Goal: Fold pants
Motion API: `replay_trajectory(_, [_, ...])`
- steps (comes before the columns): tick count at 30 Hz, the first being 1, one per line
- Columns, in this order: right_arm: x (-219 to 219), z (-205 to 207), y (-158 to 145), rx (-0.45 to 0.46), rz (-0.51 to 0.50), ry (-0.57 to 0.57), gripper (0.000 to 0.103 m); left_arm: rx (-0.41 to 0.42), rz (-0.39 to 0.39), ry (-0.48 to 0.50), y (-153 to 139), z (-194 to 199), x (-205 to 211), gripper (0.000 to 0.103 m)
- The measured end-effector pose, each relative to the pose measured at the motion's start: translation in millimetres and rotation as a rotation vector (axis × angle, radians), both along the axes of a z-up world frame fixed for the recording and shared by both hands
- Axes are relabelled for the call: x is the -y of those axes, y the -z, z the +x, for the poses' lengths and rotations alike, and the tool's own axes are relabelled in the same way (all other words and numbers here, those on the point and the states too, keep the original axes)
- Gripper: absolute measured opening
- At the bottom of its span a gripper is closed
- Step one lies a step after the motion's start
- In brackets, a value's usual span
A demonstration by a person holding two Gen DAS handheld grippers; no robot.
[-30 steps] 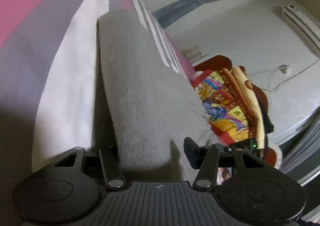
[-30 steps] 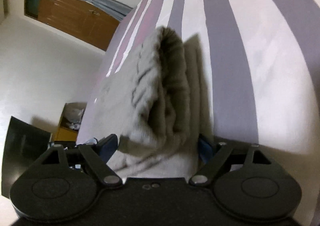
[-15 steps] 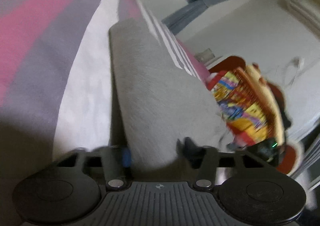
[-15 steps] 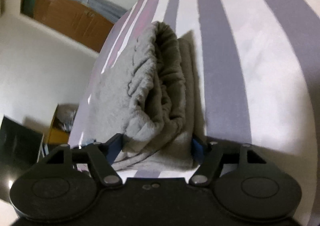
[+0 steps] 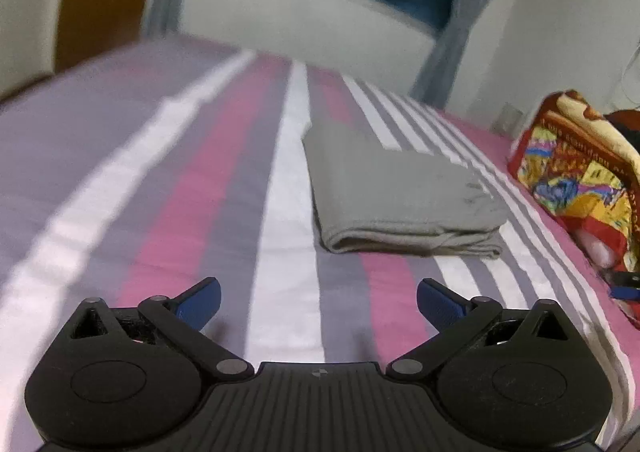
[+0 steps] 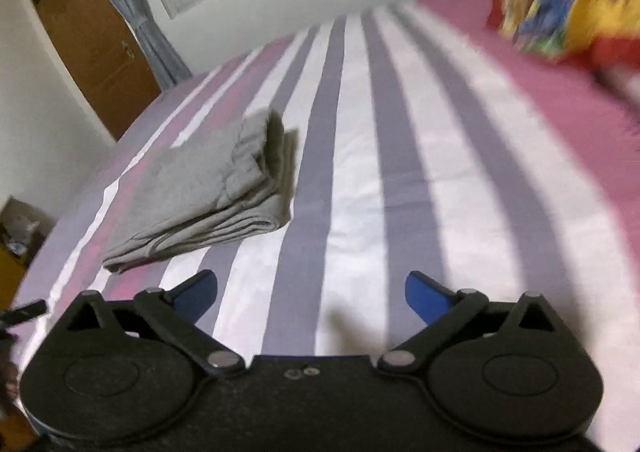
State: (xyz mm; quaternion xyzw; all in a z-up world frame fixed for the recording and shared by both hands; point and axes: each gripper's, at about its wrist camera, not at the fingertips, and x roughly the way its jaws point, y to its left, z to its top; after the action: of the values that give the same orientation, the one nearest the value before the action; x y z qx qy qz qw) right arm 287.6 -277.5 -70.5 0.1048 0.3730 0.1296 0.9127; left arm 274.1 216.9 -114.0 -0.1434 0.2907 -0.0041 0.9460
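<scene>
Soft cloth against matt black plastic.
Grey pants (image 5: 400, 192): thick, fleecy knit, matt, folded in soft layers. Striped bedsheet (image 5: 168, 180): smooth woven cloth, dull finish. Printed blanket (image 5: 576, 180): plush, bright cloth. Left gripper (image 5: 318, 302) and right gripper (image 6: 311, 294): matt black plastic, ribbed body, blue rubbery pads (image 5: 438, 302), small metal rivets. Door (image 6: 96, 44): brown wood, faint sheen.

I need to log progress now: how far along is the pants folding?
Done: the grey pants lie as a compact layered stack on the striped bed sheet. In hand: nothing; the left gripper and right gripper are both clear of the cloth, jaws opening, nothing between them. Left: seemingly nothing, perhaps squaring the edges.
</scene>
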Motion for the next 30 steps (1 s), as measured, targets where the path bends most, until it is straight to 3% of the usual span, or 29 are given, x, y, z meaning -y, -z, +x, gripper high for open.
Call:
replay_trajectory(5, [-5.3,-72.9,-44.0,0.116,-0.048,0.012,0.1,0.054,0.03,-0.028,-37.5,-63.7,10.0,0.103])
replay_trajectory(10, [-35.9,-127.0,-72.9,0.183,-0.193,-0.001,0.099,0.127,0.084,-0.061,-81.0,-117.3,26.7,0.103])
replay_trajectory(17, [-64.5,-188.8,-110.6,0.288,-0.18,-0.042,0.099,0.242,0.038,-0.002,-130.3,-185.1,52.3,0.103])
replay_trajectory(30, [-86.2,-269.3,-146.6,0.404,-0.153,-0.081,0.098,0.347,0.12,0.105,-187.0,-277.6,117.4,0.103])
